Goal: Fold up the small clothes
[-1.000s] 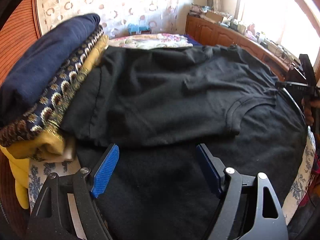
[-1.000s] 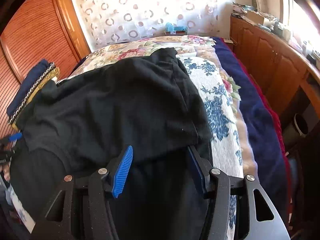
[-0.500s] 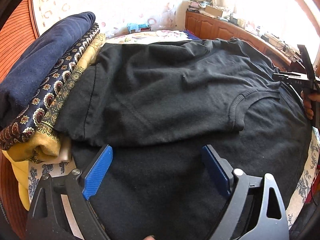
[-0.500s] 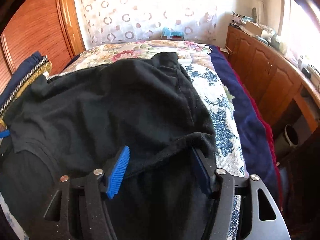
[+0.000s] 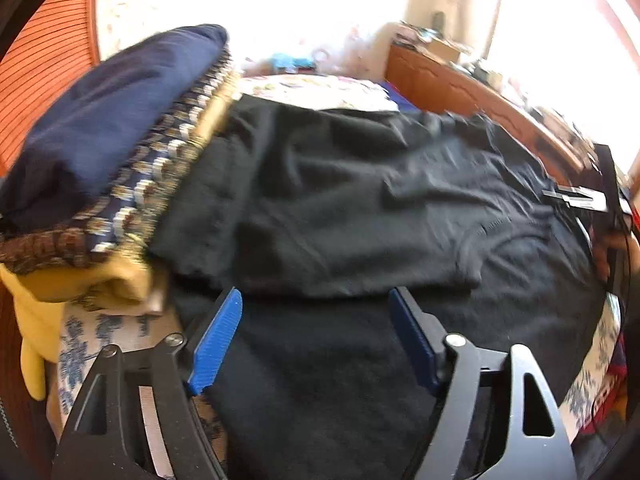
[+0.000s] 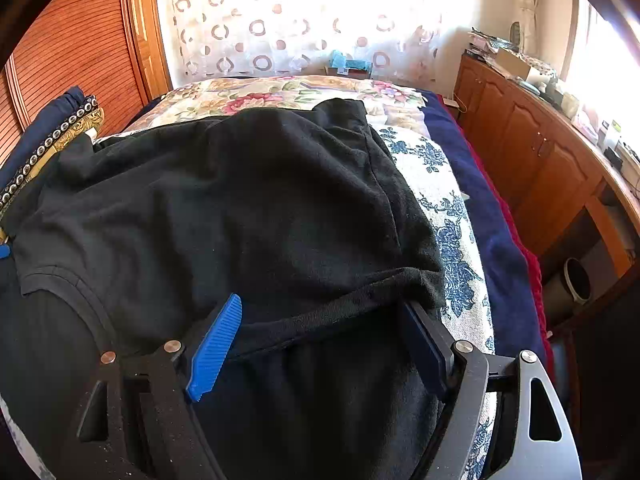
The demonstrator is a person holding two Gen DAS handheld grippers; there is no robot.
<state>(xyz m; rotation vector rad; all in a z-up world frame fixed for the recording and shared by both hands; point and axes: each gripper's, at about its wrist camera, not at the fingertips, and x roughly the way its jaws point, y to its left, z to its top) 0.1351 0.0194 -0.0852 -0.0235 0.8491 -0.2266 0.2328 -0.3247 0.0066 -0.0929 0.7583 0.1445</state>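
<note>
A black T-shirt [image 5: 360,216] lies folded over on the bed, its upper layer ending in a hem across the middle; it also shows in the right wrist view [image 6: 240,216]. My left gripper [image 5: 316,340] is open just above the lower black layer, near the folded edge at the shirt's left side. My right gripper [image 6: 324,340] is open, with a rolled sleeve edge [image 6: 360,296] lying between its blue pads [image 6: 216,344]. The right gripper also shows at the far right of the left wrist view [image 5: 592,196].
A stack of folded clothes [image 5: 108,168], navy, patterned and yellow, sits left of the shirt, also in the right wrist view [image 6: 52,136]. The bed has a floral cover [image 6: 448,216] and a blue blanket [image 6: 488,216]. Wooden cabinets [image 6: 536,160] run along the right; a wooden wardrobe [image 6: 72,48] stands left.
The left view has swung and blurred, the gripper shifting slightly back from the shirt. The right gripper has moved in so the sleeve edge now lies between its open pads.
</note>
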